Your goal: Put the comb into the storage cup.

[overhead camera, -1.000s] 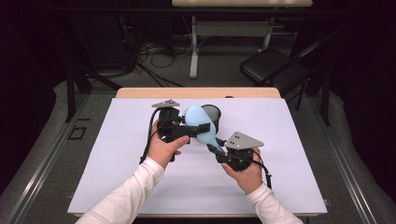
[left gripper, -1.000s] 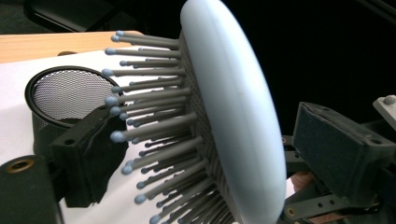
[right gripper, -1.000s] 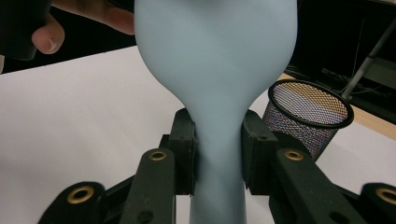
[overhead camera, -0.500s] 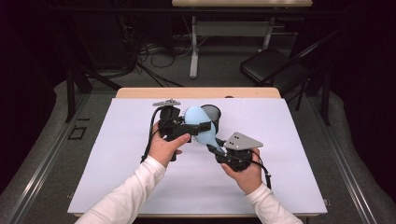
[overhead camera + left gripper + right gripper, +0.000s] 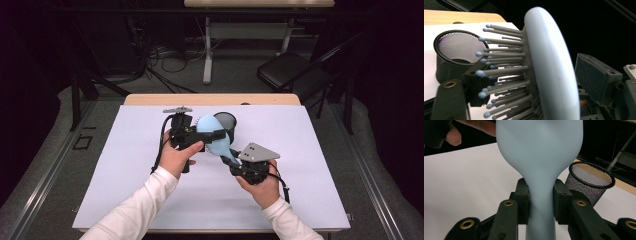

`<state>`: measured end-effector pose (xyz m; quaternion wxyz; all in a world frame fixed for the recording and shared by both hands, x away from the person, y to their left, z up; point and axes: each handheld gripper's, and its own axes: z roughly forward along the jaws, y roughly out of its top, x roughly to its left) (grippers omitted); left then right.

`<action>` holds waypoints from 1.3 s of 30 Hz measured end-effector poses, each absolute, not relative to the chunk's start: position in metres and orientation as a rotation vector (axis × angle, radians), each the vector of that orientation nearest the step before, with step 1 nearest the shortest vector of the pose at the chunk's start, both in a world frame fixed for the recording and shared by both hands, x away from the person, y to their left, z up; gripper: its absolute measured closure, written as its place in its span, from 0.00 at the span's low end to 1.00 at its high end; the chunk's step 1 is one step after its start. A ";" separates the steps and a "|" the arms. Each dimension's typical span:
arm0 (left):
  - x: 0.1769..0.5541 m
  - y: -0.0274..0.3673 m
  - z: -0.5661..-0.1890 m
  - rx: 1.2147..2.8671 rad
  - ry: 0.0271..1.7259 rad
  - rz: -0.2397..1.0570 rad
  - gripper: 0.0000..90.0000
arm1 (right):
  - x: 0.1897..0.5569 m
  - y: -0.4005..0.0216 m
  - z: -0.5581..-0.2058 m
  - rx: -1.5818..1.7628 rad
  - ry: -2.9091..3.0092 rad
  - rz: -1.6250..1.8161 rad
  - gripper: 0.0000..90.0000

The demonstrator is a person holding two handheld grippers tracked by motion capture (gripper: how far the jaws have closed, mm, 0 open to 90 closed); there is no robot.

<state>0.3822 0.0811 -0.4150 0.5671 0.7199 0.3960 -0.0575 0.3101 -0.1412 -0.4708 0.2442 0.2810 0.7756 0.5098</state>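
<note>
brush [image 5: 214,134] hung above the tabletop [image 5: 125,165] beside the cup [image 5: 226,121], right hand-held gripper [image 5: 541,202] pinching its handle, left hand-held gripper [image 5: 200,136] clamping its head; opposing pulls could twist it loose.

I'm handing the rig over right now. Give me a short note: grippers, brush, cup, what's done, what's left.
Right hand-held gripper: shut on the brush handle.
Left hand-held gripper: around the brush head, bristles against one pad; closure unclear.
Brush: held above the table, beside the mesh cup.
Cup: upright at the table's far edge.
Done: brush lifted.
Left: probably standing it in the cup.
</note>
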 end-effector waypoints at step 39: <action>0.381 0.086 -0.420 1.648 1.008 -0.212 0.46 | 0.309 -0.138 -0.477 0.748 2.118 1.364 0.77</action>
